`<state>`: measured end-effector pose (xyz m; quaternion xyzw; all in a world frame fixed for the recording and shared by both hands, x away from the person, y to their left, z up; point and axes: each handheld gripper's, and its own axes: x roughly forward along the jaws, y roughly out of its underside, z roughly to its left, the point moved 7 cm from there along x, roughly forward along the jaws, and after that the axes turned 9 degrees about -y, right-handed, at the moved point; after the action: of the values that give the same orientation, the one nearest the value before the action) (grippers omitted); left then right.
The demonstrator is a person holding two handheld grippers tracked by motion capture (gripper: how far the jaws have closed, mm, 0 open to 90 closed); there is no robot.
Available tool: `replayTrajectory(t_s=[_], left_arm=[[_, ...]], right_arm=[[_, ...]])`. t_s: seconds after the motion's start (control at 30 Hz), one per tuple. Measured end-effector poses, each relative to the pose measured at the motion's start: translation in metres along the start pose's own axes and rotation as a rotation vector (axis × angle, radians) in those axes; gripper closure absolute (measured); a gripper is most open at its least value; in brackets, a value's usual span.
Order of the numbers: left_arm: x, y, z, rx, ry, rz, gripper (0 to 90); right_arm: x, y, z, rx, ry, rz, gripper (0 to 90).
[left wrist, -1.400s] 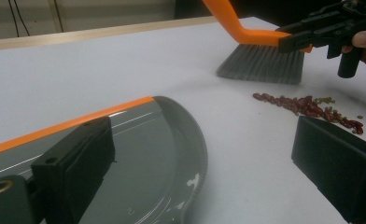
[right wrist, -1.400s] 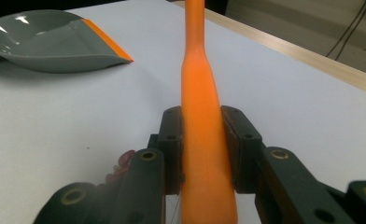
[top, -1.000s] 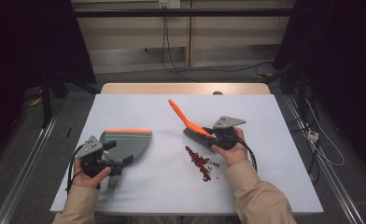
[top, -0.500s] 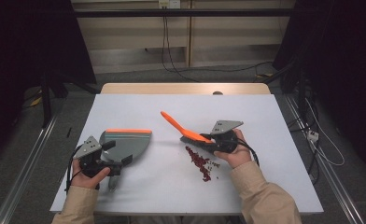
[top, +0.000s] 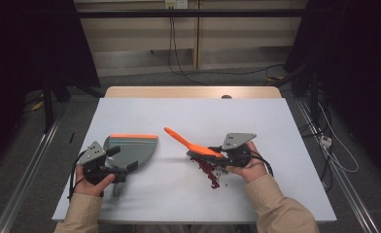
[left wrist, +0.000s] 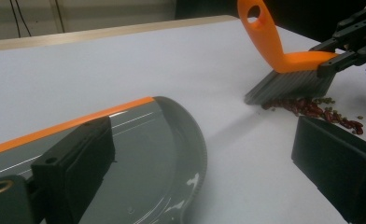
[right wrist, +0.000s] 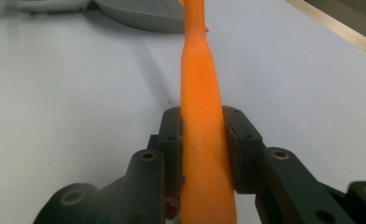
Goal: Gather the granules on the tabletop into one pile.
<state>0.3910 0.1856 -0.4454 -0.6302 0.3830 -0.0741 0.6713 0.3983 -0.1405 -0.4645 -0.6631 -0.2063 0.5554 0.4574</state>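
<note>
Fig. — Sweeping set-up on a white-topped bench [top: 179,116] w/ pale wooden far edge, seen from above and from both gripper cameras.

Right hand-held gripper [top: 223,156]: clenched on the orange plastic hand brush w/ dark grey bristles [top: 191,144]. In the right gripper view its two black jaws press flat on either side of the orange back, just behind the handle; handle runs straight out ahead, between the jaws. In the high view the handle slants up and to the left, away from the hand; bristle head sits directly under the gripper, tips down on the bench.

Debris: loose pile of dark red flakes mixed w/ a few small greenish bits [top: 209,171], lying just beside the bristles on the side nearer the person; left gripper view shows the bristle tips touching the pile's edge [left wrist: 312,108].

Left hand-held gripper [top: 114,167]: holds the grey plastic dustpan w/ orange strip along its straight edge [top: 132,148]. One jaw lies over the pan's surface in the left gripper view; other jaw stands well apart over bare bench, so whether the pads actually pinch the pan — cannot tell. Pan rests flat on the bench, rounded side facing the brush.

Spacing: pan and brush well apart, bare bench between; pile lies on the brush side.
</note>
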Motion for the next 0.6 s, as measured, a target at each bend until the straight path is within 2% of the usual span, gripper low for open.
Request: replayTrajectory(t_s=[0.3, 0.43, 0.53, 0.6], left_arm=[[0.000, 0.000, -0.001, 0.001, 0.001, 0.005, 5.8], [0.000, 0.000, -0.002, 0.003, 0.003, 0.004, 5.7], [0.001, 0.000, -0.002, 0.005, 0.004, 0.007, 5.7], [0.000, 0.000, -0.002, 0.003, 0.005, 0.005, 5.7]], right_arm=[[-0.006, 0.002, 0.008, -0.013, -0.006, -0.017, 71.5], [-0.011, -0.001, 0.005, 0.002, 0.027, -0.054, 71.5], [-0.016, -0.005, 0.003, 0.032, 0.052, -0.100, 71.5], [-0.021, -0.005, 0.001, 0.054, 0.082, -0.110, 71.5]])
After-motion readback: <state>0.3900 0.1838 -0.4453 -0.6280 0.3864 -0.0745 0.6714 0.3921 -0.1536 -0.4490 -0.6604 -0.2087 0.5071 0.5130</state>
